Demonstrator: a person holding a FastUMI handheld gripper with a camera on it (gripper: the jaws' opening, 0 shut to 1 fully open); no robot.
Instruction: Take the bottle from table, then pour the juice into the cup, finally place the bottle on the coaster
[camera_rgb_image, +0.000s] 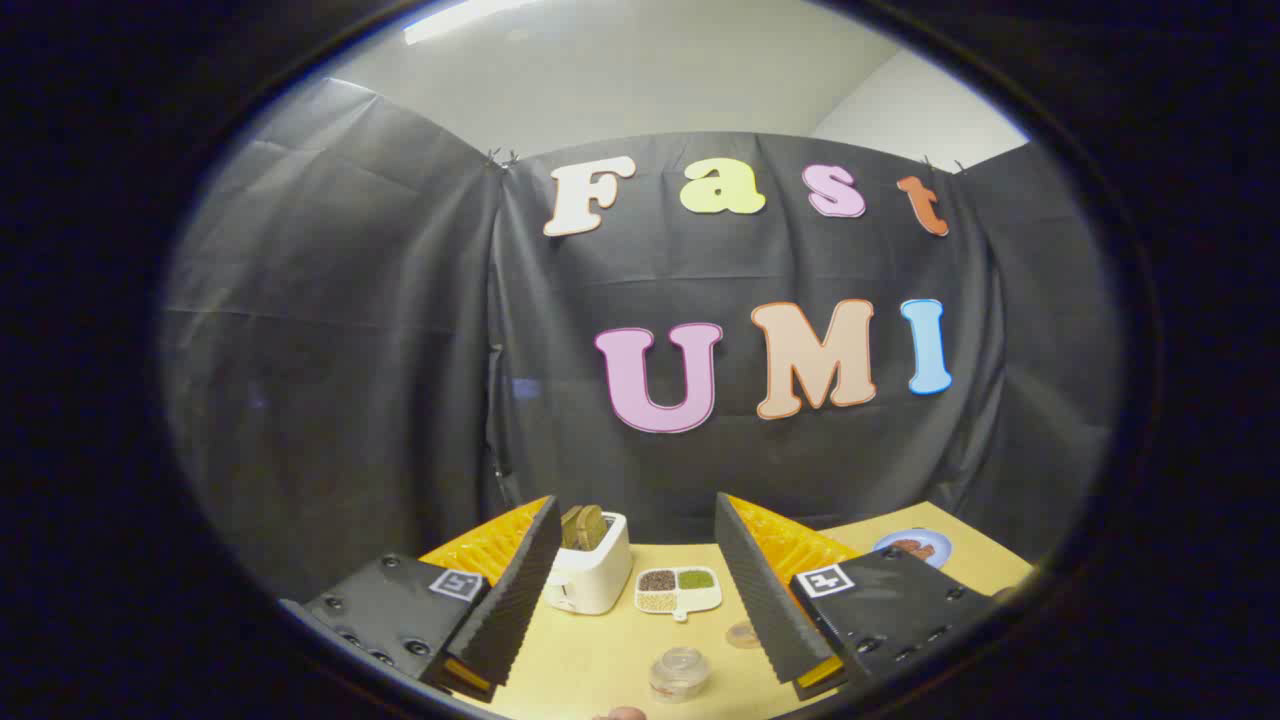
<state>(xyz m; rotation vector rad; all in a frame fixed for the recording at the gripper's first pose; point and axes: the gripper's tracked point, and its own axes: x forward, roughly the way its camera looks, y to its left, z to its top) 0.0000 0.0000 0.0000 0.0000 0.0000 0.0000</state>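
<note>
We look forward along the gripper (640, 600) from just behind its parted fingers, held above the table (600, 660) and pitched nearly level (the booth wall looms at twelve o'clock), the tabletop lying near at six o'clock.

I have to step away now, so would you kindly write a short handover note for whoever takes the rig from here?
Gripper: jaws open, holding nothing, raised above the table.
Things: the clear cup stands on the table between the jaws, close in. A small round coaster lies just beside the cup, by the right-hand finger. Beyond them sit a white toaster with bread in it, a divided dish of grains and a blue plate further off. I cannot pick out the bottle from here.
Done: nothing yet.
Left: find and grasp the bottle, pour into the cup, set the bottle on the coaster.
</note>
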